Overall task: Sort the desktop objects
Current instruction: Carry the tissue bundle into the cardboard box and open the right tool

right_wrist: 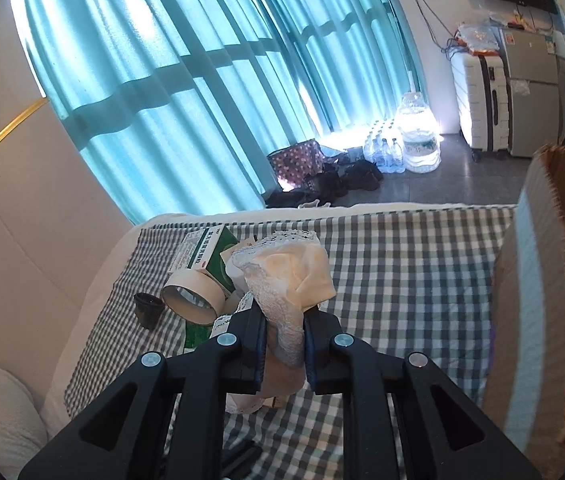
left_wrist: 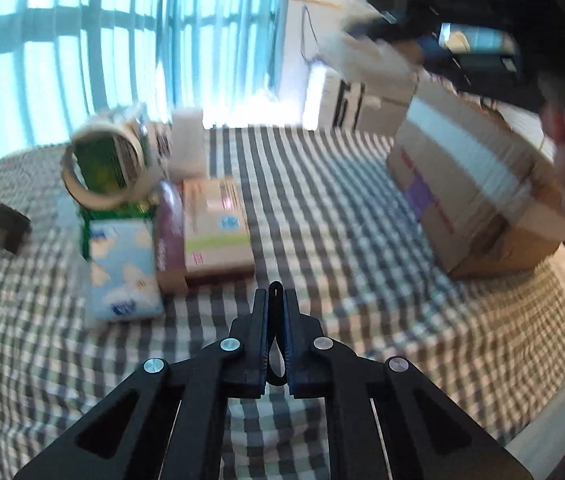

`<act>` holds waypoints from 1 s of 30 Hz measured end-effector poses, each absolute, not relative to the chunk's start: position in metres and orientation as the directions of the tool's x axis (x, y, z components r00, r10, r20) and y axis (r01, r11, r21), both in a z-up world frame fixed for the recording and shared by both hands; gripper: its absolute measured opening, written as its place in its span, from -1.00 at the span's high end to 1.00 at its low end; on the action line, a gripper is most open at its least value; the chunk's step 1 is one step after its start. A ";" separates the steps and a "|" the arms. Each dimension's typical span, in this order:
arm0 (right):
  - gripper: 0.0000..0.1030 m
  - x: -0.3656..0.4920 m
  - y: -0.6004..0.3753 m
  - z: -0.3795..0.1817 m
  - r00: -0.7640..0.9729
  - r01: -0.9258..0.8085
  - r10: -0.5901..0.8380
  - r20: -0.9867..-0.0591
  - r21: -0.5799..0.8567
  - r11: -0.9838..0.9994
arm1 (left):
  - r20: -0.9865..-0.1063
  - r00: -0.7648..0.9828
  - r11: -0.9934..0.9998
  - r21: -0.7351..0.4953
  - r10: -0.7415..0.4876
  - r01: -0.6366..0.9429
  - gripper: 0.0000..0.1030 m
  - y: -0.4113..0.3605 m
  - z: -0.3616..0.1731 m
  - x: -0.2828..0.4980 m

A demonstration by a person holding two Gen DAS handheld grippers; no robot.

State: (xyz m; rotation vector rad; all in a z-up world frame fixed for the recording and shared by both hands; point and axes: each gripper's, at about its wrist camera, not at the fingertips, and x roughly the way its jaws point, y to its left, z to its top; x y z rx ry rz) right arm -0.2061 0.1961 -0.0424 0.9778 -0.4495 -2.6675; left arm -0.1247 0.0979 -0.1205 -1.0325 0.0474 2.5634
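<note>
Overhead, teal curtains (right_wrist: 170, 80) back the checked bedspread (right_wrist: 402, 264) and cardboard box (left_wrist: 478, 184).

On the checked cloth (right_wrist: 402, 264), the tape roll (right_wrist: 192, 294) lies left, the cardboard box (right_wrist: 530, 280) right.

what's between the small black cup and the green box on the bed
The tape roll lies between the black cup and the green box, leaning against the box; the right wrist view shows it most clearly.

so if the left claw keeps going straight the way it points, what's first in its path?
Likely bare checkered cloth. The left claw, shut on a thin black strap, aims down between the flat parcel and the cardboard box; blur leaves depth unclear.
</note>
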 end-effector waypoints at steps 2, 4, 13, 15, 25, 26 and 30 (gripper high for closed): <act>0.69 -0.192 0.207 -0.031 -0.759 0.163 -0.368 -0.538 0.390 -0.906 | -0.656 -0.659 -0.920 -0.158 0.368 -0.358 0.87 0.094 -0.107 -0.123; 0.69 -0.183 0.216 -0.019 -0.781 0.149 -0.336 -0.527 0.365 -0.919 | -0.641 -0.660 -0.913 -0.177 0.391 -0.368 0.87 0.095 -0.091 -0.118; 0.69 -0.135 0.283 0.020 -0.876 -0.052 -0.093 -0.473 0.284 -0.957 | -0.552 -0.655 -0.848 -0.219 0.516 -0.483 0.87 0.158 -0.022 -0.123; 0.69 -0.130 0.297 0.023 -0.883 -0.096 -0.036 -0.468 0.255 -0.962 | -0.532 -0.637 -0.820 -0.233 0.558 -0.523 0.87 0.179 -0.006 -0.129; 0.69 -0.127 0.382 0.009 -0.831 -0.342 0.141 -0.538 0.295 -0.892 | -0.518 -0.492 -0.681 -0.276 0.700 -0.679 0.86 0.273 0.023 -0.149; 0.69 -0.126 0.388 0.007 -0.826 -0.361 0.157 -0.541 0.293 -0.885 | -0.526 -0.464 -0.661 -0.283 0.713 -0.695 0.85 0.283 0.021 -0.150; 0.10 -0.119 0.410 0.001 -0.789 -0.465 0.255 -0.559 0.271 -0.843 | -0.575 -0.430 -0.657 -0.268 0.696 -0.704 -0.24 0.302 0.012 -0.152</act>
